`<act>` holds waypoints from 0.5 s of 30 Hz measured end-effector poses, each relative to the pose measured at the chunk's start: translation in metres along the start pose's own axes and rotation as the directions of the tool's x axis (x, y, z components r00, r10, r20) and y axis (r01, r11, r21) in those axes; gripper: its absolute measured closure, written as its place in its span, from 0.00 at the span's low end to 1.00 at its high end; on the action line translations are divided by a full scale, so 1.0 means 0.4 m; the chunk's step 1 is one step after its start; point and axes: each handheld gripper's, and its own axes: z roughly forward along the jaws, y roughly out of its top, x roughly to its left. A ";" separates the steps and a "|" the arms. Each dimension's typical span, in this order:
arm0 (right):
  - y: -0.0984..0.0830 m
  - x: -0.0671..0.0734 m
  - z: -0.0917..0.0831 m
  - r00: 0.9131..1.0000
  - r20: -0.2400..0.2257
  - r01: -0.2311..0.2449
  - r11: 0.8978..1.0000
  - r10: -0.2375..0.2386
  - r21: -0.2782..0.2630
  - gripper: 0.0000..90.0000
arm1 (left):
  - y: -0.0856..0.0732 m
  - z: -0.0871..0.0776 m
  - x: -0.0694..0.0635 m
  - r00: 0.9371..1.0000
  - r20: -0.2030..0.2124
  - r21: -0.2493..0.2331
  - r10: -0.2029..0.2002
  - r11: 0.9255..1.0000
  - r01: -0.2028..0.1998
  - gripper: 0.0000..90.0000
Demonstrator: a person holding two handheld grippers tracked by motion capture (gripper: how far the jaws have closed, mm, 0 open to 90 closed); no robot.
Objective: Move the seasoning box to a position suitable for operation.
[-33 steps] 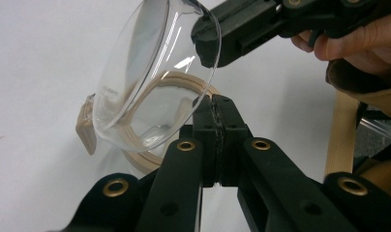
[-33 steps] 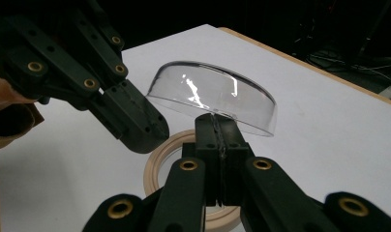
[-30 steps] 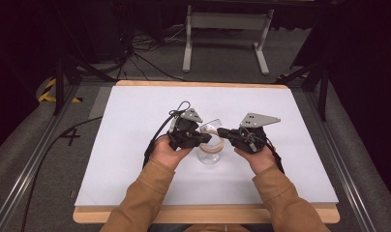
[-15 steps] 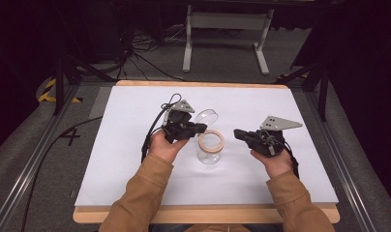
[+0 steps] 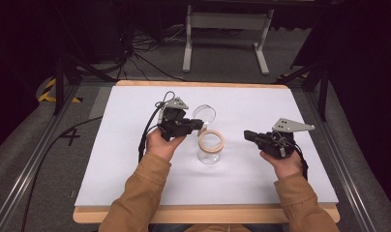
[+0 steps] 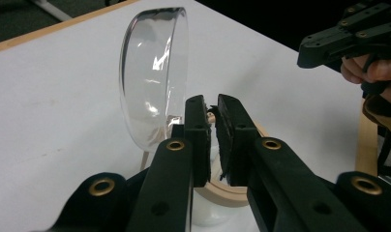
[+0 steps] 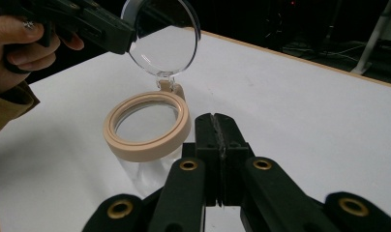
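Observation:
A clear jar (image 5: 209, 153) with a beige rim (image 5: 211, 141) (image 7: 145, 145) stands mid-table. Its hinged clear lid (image 5: 203, 115) (image 6: 152, 77) (image 7: 162, 38) is flipped up and stands open at the far side. My left gripper (image 5: 199, 125) (image 6: 213, 104) sits at the lid's hinge side, just above the rim. Its jaws have just been opening and now show a narrow gap; the lid is beside them, not between them. My right gripper (image 5: 247, 135) (image 7: 216, 123) is shut on nothing, off to the jar's right and pointing at it.
The white table top (image 5: 280, 106) has a wooden edge (image 5: 203, 212) at the front. Dark floor, cables and a metal stand (image 5: 222, 29) lie beyond the far edge.
The lid has swung up from the jar and stands open. My right gripper has drawn away to the right. My left gripper's jaws have parted slightly.

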 end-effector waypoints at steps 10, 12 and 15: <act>0.010 -0.012 -0.002 0.999 -0.012 0.042 0.999 -0.042 0.021 0.98 | -0.015 -0.081 -0.007 0.999 0.016 0.006 0.039 0.999 -0.039 0.77; 0.011 -0.019 -0.001 0.998 -0.009 0.055 0.998 -0.055 0.027 0.97 | -0.023 -0.098 -0.005 0.999 0.005 0.016 0.044 0.999 -0.044 0.76; 0.015 -0.030 0.001 0.998 -0.009 0.058 0.998 -0.058 0.033 0.97 | -0.037 -0.124 0.003 0.999 -0.008 0.034 0.031 0.999 -0.031 0.75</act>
